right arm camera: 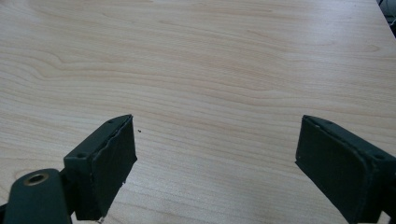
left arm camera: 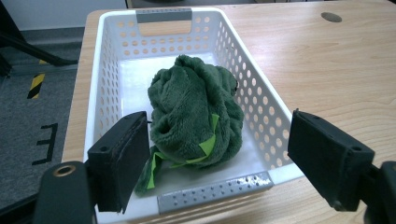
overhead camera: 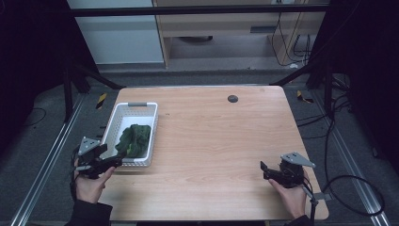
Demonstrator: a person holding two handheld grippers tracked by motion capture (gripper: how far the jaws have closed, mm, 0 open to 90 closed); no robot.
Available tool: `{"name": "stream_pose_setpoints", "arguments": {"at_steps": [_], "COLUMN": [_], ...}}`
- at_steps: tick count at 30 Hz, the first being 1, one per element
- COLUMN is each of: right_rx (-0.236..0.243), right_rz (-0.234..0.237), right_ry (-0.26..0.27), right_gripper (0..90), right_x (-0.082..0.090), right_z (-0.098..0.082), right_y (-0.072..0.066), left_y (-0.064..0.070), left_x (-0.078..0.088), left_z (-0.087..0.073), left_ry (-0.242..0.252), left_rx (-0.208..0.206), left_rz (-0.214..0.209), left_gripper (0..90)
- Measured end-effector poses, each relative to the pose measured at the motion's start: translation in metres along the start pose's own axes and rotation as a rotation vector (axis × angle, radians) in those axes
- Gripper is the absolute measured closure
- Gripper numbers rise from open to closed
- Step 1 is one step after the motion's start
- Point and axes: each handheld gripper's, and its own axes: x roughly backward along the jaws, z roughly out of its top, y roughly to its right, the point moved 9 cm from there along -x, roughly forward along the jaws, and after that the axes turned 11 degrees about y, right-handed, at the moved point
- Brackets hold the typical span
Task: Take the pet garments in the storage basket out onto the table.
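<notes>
Standing at the near left corner of the table (overhead camera: 211,141), the left tool (overhead camera: 117,161) hovers just outside the near short wall of the white perforated basket (overhead camera: 109,128), its jaws spread wide with nothing between the pads. In the left gripper view the two black jaws frame the basket's near rim, and past them lies the green plush cloth (left arm camera: 196,114), bunched into a soft mound on the basket floor, toward the near end and closer to the right-hand wall, with a couple of bright green tags or strips poking out at its lower edge. The cloth rests wholly inside the basket, touching neither pad, so it looks to me as though it has been dropped there and the tool is clear of it; the basket's walls hold the bundle together, which would explain why it sits heaped rather than spread flat. Moving right, the middle of the table is bare wood, with a small dark round fitting (overhead camera: 233,98) near the far edge. At the near right corner the right tool (overhead camera: 263,170) is held low in the person's hand, pointing left across the table, jaws likewise wide apart and empty. It sits well away from the basket, which I take as simply waiting out of the way.
</notes>
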Motion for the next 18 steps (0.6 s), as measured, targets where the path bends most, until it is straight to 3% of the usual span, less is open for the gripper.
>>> {"name": "stream_pose_setpoints", "arguments": {"at_steps": [8,18], "right_rx": [0.001,-0.005], "right_rz": [-0.001,-0.001], "right_ry": [-0.002,-0.008], "right_gripper": [11.9,11.2], "right_x": [0.000,0.000], "right_z": [0.000,-0.001], "right_y": [0.000,0.000], "left_y": [-0.002,-0.009], "left_x": [-0.011,-0.027], "left_z": [0.007,0.014], "left_ry": [-0.022,-0.077], "left_rx": [0.007,-0.022], "left_rz": [-0.014,-0.016], "left_gripper": [19.5,19.3]}}
